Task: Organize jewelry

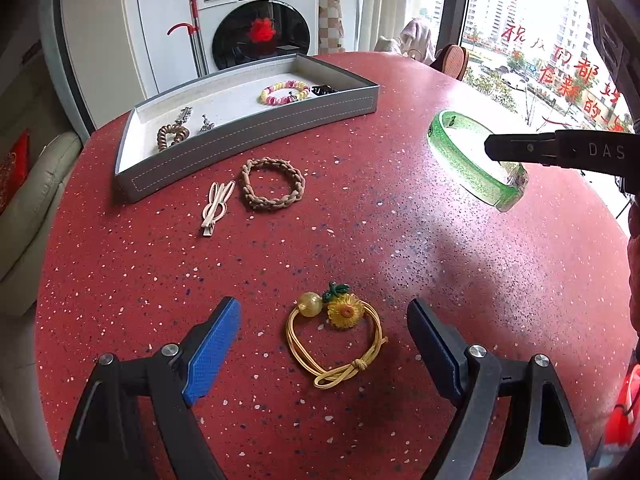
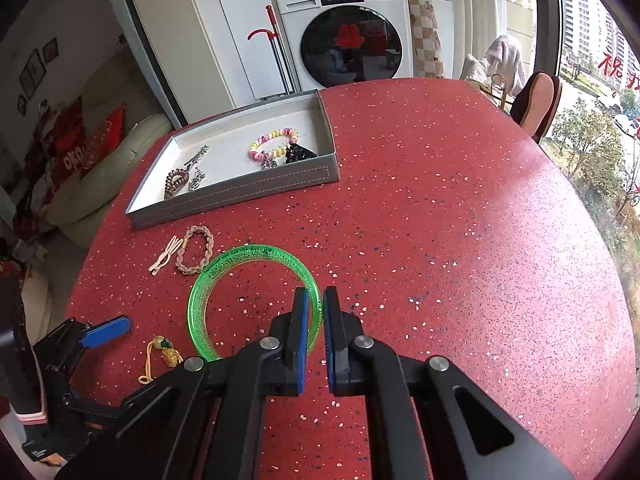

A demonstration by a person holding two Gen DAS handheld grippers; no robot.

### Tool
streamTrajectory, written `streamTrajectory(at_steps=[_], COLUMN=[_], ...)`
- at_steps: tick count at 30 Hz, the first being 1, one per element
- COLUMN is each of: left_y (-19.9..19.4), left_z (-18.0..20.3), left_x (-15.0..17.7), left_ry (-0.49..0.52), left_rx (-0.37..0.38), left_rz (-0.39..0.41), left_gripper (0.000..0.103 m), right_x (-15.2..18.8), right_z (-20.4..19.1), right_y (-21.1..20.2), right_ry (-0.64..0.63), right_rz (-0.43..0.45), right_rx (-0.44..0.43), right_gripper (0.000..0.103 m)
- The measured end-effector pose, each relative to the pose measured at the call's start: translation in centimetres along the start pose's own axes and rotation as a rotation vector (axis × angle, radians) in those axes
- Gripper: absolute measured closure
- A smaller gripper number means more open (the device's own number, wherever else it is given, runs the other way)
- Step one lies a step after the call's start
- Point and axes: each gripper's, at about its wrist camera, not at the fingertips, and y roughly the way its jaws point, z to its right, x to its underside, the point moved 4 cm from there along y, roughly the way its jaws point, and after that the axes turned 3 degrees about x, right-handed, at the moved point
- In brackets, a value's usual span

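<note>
A yellow elastic hair tie [image 1: 340,312] with a sunflower charm and an amber bead lies on the red speckled table [image 1: 400,248]. My left gripper [image 1: 323,306] hangs open above it, one finger on each side, touching nothing. My right gripper [image 2: 315,294] is shut on the rim of a clear green bangle [image 2: 240,254]. In the left wrist view the green bangle [image 1: 440,148] hangs tilted above the table at the right. A grey tray [image 1: 256,136] at the back left holds a pink-and-yellow bead bracelet [image 1: 280,94], a brown spiral tie [image 1: 172,136], silver pieces and a black claw clip.
A braided beige hair tie [image 1: 296,184] and a cream hair clip [image 1: 216,208] lie on the table just in front of the tray. Behind the table stand a washing machine [image 2: 344,40] and a sofa at the left. A chair back [image 2: 538,104] and a window are at the right.
</note>
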Motion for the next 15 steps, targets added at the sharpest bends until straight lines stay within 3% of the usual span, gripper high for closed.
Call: streamTrajectory(at_steps=[3,5,7,8,9,12,15], left_y=[0.4,0.1,-0.5,-0.5,-0.6,-1.0,-1.6], left_z=[0.4,0.3,0.4,0.2,0.0,-0.9,-1.2], left_x=[0.7,0.8,0.7,0.5,0.5,0.5,0.6], left_ry=[0.0,-0.011,-0.002,-0.003,-0.016,-0.081,-0.104], left_rx=[-0.005,-0.006,0.006,0.012,0.026,0.084,0.092], left_rz=[-0.019,-0.007,0.02,0.017,0.017,0.023,0.039], left_gripper=[0.003,0.01,0.065,0.077,0.082,0.082,0.082], right_x=[0.3,0.5,0.7,0.7,0.8,0.9,0.8], right_z=[-0.2,-0.3,-0.3,-0.3,-0.3,-0.4,-0.6], right_y=[-0.1,-0.3,-0.3,-0.3,-0.4,-0.4,-0.5], right_ry=[0.0,0.001,0.003,0.003,0.004,0.008,0.003], right_rz=[-0.001,-0.001,-0.001,-0.002,-0.003,-0.004,-0.003], right_rx=[-0.005,-0.008,-0.009,-0.008,-0.007,-0.009,-0.008], right_gripper=[0.095,0.095,0.095,0.095,0.095,0.095,0.095])
